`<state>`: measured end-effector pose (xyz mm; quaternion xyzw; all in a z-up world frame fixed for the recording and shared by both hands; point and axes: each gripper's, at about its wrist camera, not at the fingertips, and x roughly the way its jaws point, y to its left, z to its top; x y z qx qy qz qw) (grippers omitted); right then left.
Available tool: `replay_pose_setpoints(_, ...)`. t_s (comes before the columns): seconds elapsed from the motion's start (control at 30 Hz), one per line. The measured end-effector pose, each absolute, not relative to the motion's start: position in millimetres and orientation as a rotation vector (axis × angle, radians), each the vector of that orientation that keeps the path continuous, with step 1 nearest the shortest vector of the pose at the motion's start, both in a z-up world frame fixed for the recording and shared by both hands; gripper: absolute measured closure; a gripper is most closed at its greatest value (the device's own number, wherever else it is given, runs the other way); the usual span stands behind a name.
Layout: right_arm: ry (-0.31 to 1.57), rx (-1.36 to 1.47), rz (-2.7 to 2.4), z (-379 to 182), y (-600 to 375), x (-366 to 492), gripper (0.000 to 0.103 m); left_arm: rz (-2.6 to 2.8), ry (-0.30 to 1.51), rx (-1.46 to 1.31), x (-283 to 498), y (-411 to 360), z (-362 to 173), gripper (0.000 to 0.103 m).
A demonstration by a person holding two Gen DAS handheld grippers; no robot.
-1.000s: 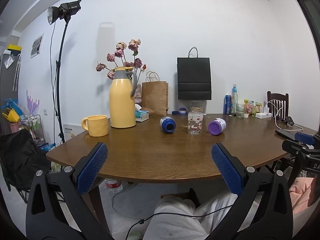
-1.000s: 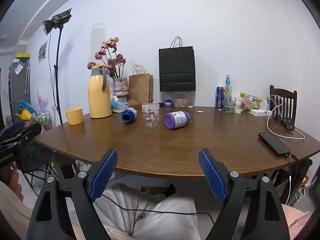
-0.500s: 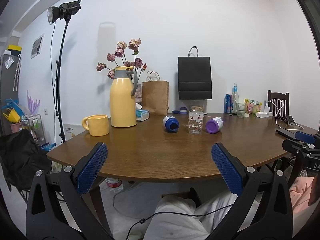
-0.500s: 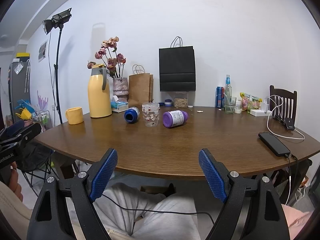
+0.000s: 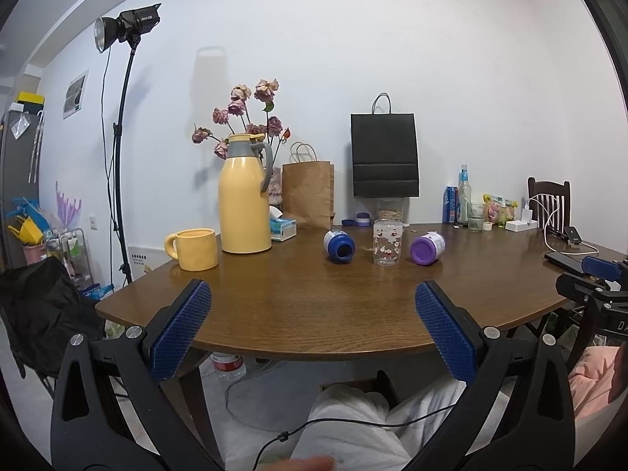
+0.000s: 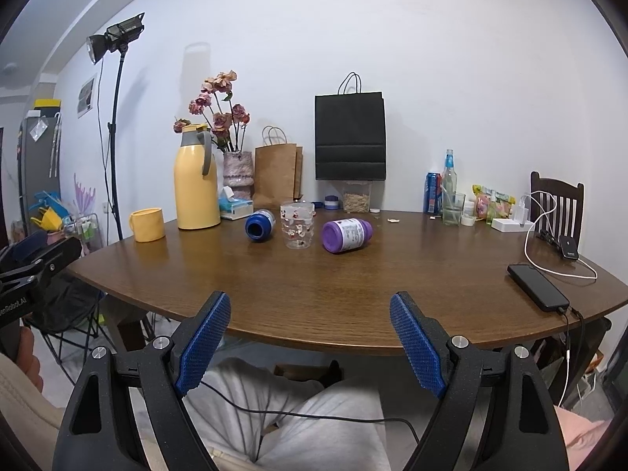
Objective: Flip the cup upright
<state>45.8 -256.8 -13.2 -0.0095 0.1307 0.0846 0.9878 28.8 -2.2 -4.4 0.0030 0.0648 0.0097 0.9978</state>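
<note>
A clear cup with red prints point(image 5: 387, 244) stands on the brown table point(image 5: 314, 306), mid-far; whether mouth up or down I cannot tell. It also shows in the right wrist view point(image 6: 297, 230). A blue bottle point(image 5: 339, 246) lies on its side to its left and a purple bottle point(image 5: 427, 248) to its right. My left gripper point(image 5: 312, 329) is open and empty, held before the table's near edge. My right gripper point(image 6: 309, 339) is open and empty, also before the near edge.
A yellow mug point(image 5: 195, 248), yellow thermos jug point(image 5: 245, 204), flower vase, tissue box, brown and black paper bags stand at the back left. Bottles, a can and snacks stand back right. A black phone point(image 6: 537, 287) with cable lies at the right edge.
Both views have shifted slightly leftward, so the cup and bottles sit a little further right in the frames. Both grippers stay open.
</note>
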Motion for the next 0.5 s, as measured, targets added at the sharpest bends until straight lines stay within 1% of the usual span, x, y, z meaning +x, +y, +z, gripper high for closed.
replay_pose_setpoints(0.5, 0.276, -0.023, 0.175, -13.0, -255.2, 48.5, 0.015, 0.019, 0.129, 0.006, 30.8, -0.9, -3.2, 0.0)
